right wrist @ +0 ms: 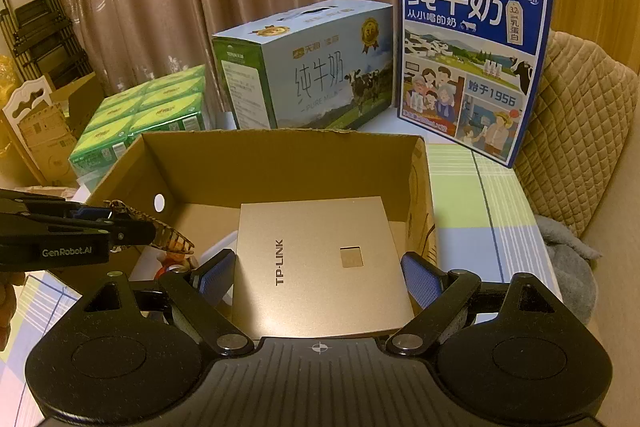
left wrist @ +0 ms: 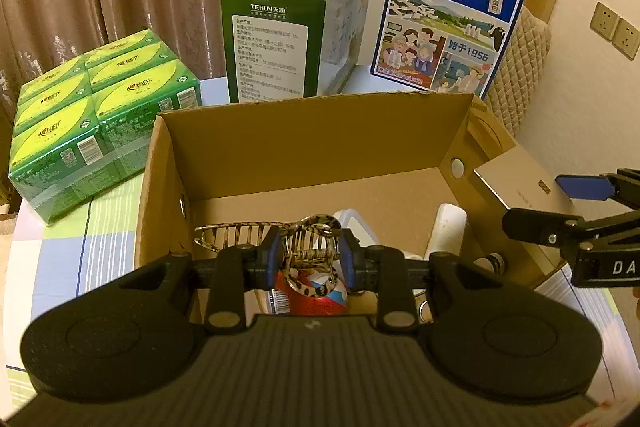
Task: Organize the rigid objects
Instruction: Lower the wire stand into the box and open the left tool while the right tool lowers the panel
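Clamped between the left gripper's (left wrist: 310, 259) blue pads: a leopard-print hair claw (left wrist: 308, 243), held above the open cardboard box (left wrist: 312, 131). Below it, inside the box, lay a red-and-white item and a white object, too hidden to identify. Right gripper (right wrist: 320, 279) stood with jaws wide on either side of a gold TP-LINK box (right wrist: 320, 263); pads seemed to touch its edges, though could not tell for sure. Beyond the cardboard box, on the checked cloth (right wrist: 488, 195): green tissue packs (left wrist: 100, 123) far left, a milk carton case (left wrist: 288, 27) ahead, a blue milk box (left wrist: 448, 15) far right.
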`<move>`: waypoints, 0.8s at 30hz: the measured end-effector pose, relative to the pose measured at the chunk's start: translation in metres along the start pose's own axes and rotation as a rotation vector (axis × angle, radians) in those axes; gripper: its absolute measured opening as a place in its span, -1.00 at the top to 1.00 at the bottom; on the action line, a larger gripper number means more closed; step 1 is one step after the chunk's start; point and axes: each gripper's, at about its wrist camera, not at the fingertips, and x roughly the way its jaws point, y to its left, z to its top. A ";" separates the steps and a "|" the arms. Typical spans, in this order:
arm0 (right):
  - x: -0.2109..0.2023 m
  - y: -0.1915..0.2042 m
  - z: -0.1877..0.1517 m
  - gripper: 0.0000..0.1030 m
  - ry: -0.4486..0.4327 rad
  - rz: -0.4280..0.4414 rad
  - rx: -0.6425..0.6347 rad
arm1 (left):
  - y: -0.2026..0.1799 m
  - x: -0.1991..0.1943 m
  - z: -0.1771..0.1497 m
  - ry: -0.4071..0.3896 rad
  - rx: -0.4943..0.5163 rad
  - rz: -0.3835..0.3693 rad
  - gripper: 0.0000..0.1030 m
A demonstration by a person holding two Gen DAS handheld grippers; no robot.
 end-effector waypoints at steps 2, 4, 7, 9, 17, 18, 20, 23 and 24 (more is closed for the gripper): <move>0.000 0.000 0.000 -0.66 0.001 0.000 0.001 | -0.001 0.001 0.000 0.003 -0.001 0.000 0.51; 0.000 0.000 0.000 -0.66 0.001 0.000 -0.002 | -0.001 0.002 0.000 0.007 0.004 0.005 0.50; 0.000 0.000 0.000 -0.66 0.002 0.000 -0.002 | 0.000 0.001 0.001 -0.008 0.001 0.029 0.36; 0.000 0.001 0.000 -0.66 0.001 -0.002 -0.003 | 0.002 0.001 0.001 -0.010 -0.006 0.022 0.35; 0.000 0.003 -0.001 -0.66 0.000 0.002 -0.005 | 0.008 -0.003 -0.002 -0.011 -0.015 0.025 0.35; 0.000 0.005 0.000 -0.66 0.000 0.002 -0.006 | 0.009 -0.003 -0.002 -0.011 -0.016 0.023 0.35; 0.000 0.006 0.000 -0.66 0.001 0.005 -0.006 | 0.010 -0.004 -0.003 -0.011 -0.013 0.028 0.35; 0.001 0.007 -0.001 -0.66 0.004 0.006 -0.003 | 0.010 -0.005 -0.004 -0.011 -0.014 0.031 0.35; 0.002 0.007 -0.001 -0.66 0.004 0.006 -0.003 | 0.010 -0.005 -0.004 -0.011 -0.013 0.031 0.35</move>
